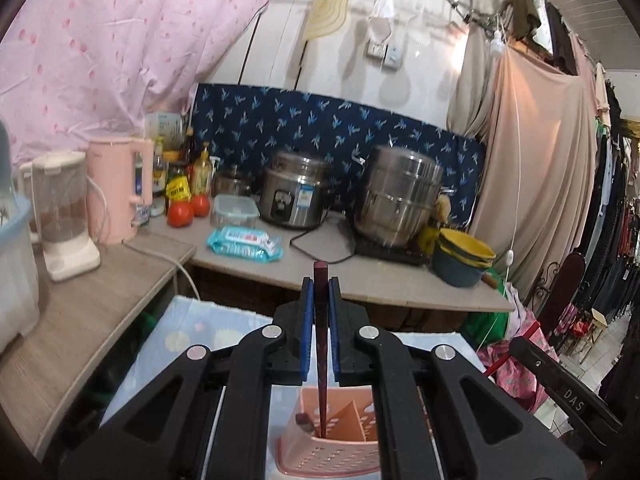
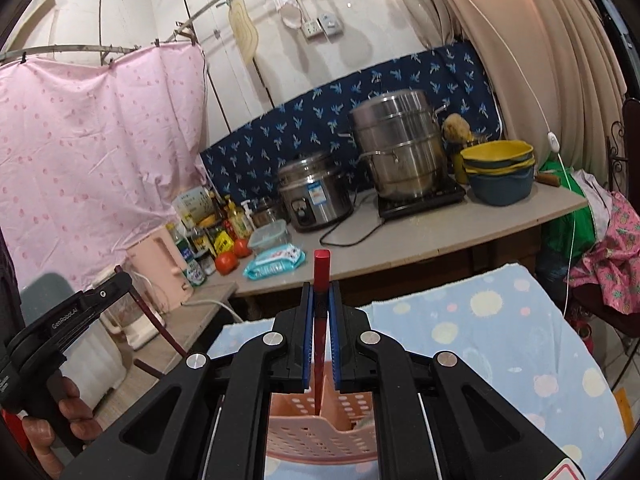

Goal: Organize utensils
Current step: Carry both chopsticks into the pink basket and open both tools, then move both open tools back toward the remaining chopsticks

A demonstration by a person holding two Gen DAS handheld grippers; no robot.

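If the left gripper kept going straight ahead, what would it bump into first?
Probably the counter edge ahead of the left gripper, near the cooker cord. Depth is hard to judge. The chopstick it holds sticks out past the fingertips, so that would touch first.

Two wrist fisheyes, side by side over a table, both facing the kitchen counter.

The left wrist camera looks forward along its own fingers from close above the pink utensil holder (image 1: 332, 432), level toward the counter (image 1: 400, 280) and the blue patterned cloth (image 1: 320, 124) behind it, with the pink curtain (image 1: 120, 52) at upper left. The right wrist camera sits just to the right, tilted so the counter (image 2: 460, 224) slopes upward to the right; it catches the left gripper (image 2: 120, 280) at its left edge. Both views share the rice cooker (image 1: 294, 196) (image 2: 316, 196), the steel steamer pot (image 1: 400, 196) (image 2: 400, 144), the stacked bowls (image 1: 464, 256) (image 2: 500, 172) and the holder (image 2: 320, 432) close below.
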